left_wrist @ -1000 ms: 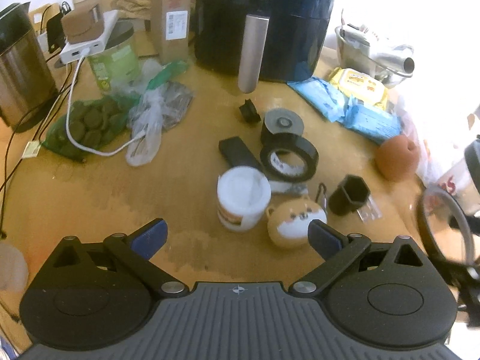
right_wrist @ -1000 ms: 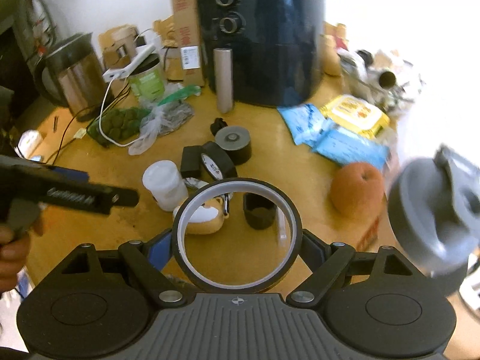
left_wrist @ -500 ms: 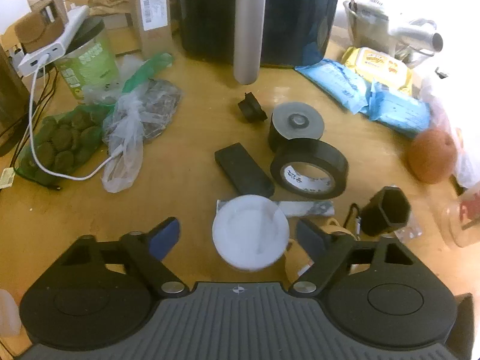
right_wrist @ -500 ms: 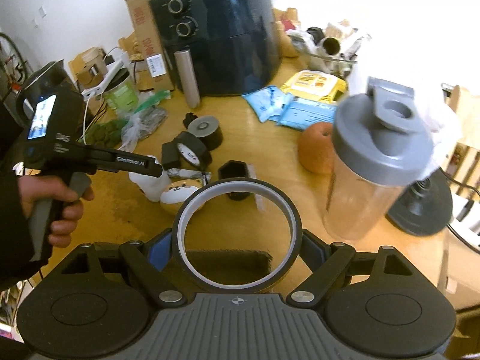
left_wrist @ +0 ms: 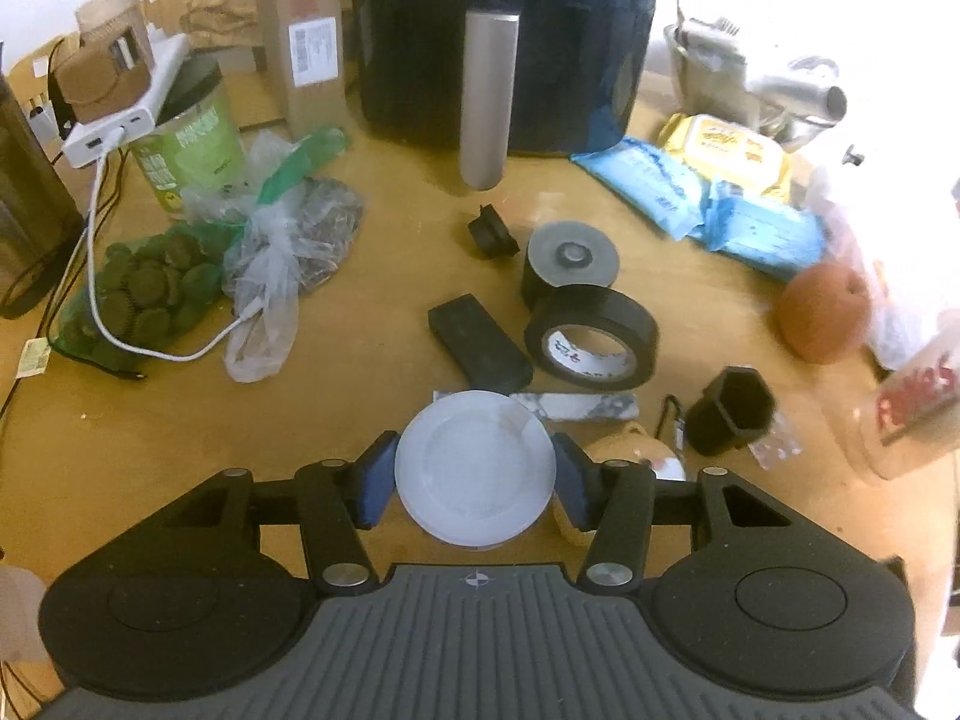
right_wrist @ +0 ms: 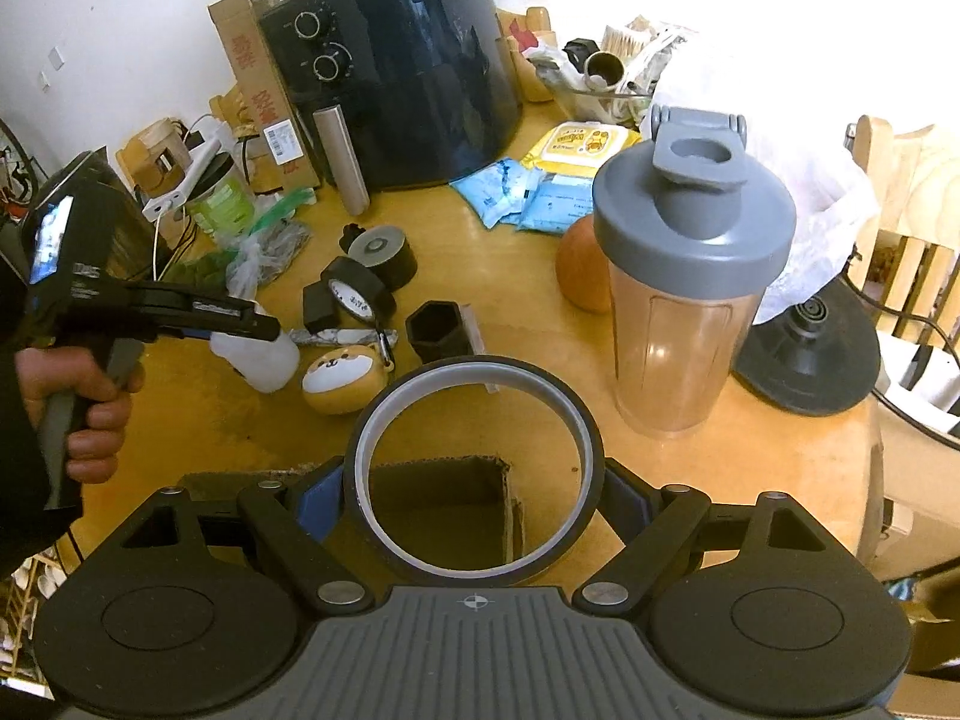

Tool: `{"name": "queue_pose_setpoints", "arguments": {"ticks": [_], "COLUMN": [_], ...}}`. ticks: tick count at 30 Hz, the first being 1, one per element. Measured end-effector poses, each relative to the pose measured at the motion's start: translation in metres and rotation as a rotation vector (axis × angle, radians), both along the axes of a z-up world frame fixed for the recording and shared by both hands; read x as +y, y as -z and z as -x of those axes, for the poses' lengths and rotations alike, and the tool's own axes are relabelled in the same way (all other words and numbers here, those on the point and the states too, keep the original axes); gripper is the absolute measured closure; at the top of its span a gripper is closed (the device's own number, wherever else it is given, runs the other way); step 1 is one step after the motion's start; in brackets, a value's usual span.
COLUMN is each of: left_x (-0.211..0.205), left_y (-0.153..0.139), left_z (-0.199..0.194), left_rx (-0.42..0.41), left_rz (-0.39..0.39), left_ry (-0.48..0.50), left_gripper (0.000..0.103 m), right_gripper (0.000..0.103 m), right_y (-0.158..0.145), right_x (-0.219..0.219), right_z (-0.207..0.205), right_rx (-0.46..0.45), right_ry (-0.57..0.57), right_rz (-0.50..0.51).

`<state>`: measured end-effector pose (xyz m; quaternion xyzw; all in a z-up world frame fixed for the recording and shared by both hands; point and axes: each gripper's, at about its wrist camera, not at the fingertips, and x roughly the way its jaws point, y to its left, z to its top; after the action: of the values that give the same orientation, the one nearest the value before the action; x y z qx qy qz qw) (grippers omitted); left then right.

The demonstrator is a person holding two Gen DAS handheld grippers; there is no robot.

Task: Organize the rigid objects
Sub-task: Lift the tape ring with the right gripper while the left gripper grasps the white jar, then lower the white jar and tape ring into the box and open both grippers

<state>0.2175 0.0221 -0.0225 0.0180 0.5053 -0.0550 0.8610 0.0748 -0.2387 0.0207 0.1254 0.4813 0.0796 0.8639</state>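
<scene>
White plastic jar (left_wrist: 474, 468) stands on the table between the left gripper (left_wrist: 474, 480)'s blue pads, touching or nearly; a glancing squeeze could tip it onto the dog-face case (right_wrist: 342, 378). Right gripper (right_wrist: 474, 492) clamps a tape ring (right_wrist: 474, 468) above the cardboard box (right_wrist: 444, 498); the shaker bottle (right_wrist: 690, 294) stands nearby.

Wooden table (left_wrist: 360, 372): black tape roll (left_wrist: 591, 336), black block (left_wrist: 480, 343), orange fruit (left_wrist: 825, 317), shaker bottle (right_wrist: 690, 276), air fryer (right_wrist: 396, 60).
</scene>
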Motion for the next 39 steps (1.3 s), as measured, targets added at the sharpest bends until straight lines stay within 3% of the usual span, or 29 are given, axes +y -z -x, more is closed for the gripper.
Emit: {"name": "queue_pose_setpoints", "arguments": {"ticks": [10,18,29,39], "left_x": [0.005,0.0,-0.01,-0.015], "left_y": [-0.037,-0.049,-0.032,0.003], "left_z": [0.046,0.086,0.122,0.126], "left_rx": [-0.026,-0.014,0.063,0.101], "left_rz": [0.063,0.101,0.125,0.076], "left_ry": [0.001,0.014,0.03,0.009], "left_gripper": [0.051,0.051,0.051,0.05], "right_gripper": [0.016,0.016,0.016,0.016], "right_y": [0.005,0.005,0.004,0.007], "right_x": [0.005,0.007,0.003,-0.003], "right_z": [0.003,0.009,0.018,0.029], "right_rx": [0.014,0.016,0.016,0.044], "right_ry": [-0.045,-0.078,-0.128,-0.154], "right_rz": [-0.032,-0.054,-0.067,-0.121]}}
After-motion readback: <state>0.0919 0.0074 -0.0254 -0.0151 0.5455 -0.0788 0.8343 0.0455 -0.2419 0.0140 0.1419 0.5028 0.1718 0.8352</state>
